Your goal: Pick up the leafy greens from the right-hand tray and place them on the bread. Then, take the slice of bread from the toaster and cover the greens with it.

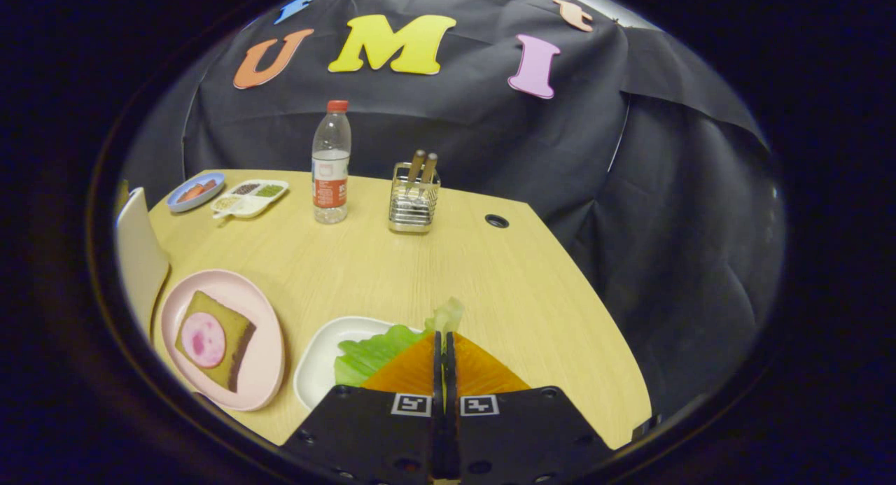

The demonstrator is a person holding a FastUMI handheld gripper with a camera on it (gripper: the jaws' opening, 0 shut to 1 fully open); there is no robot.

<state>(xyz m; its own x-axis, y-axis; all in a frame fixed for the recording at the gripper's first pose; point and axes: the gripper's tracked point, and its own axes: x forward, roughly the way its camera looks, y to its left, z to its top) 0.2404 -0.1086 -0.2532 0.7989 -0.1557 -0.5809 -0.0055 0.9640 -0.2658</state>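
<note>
My gripper (pixel 444 336) is shut, its two fingers pressed together over the right side of the white tray (pixel 318 362). The leafy greens (pixel 374 352) spread to the left of the fingers, and a pale leaf end (pixel 448 314) pokes out just ahead of the tips, pinched between them. To the left of the tray, a pink plate (pixel 262 331) holds a brown-crusted slice of bread (pixel 231 331) with a round pink slice of ham (pixel 204 339) on top. A white toaster (pixel 140 254) stands beyond the plate at the table's left side; its slot is hidden.
Farther back on the wooden table (pixel 490 275) stand a water bottle (pixel 331 164) and a wire cutlery holder (pixel 414 204). A blue dish (pixel 196 190) and a white divided dish (pixel 250 197) sit at the far left. A cable hole (pixel 496 221) lies near the far right edge.
</note>
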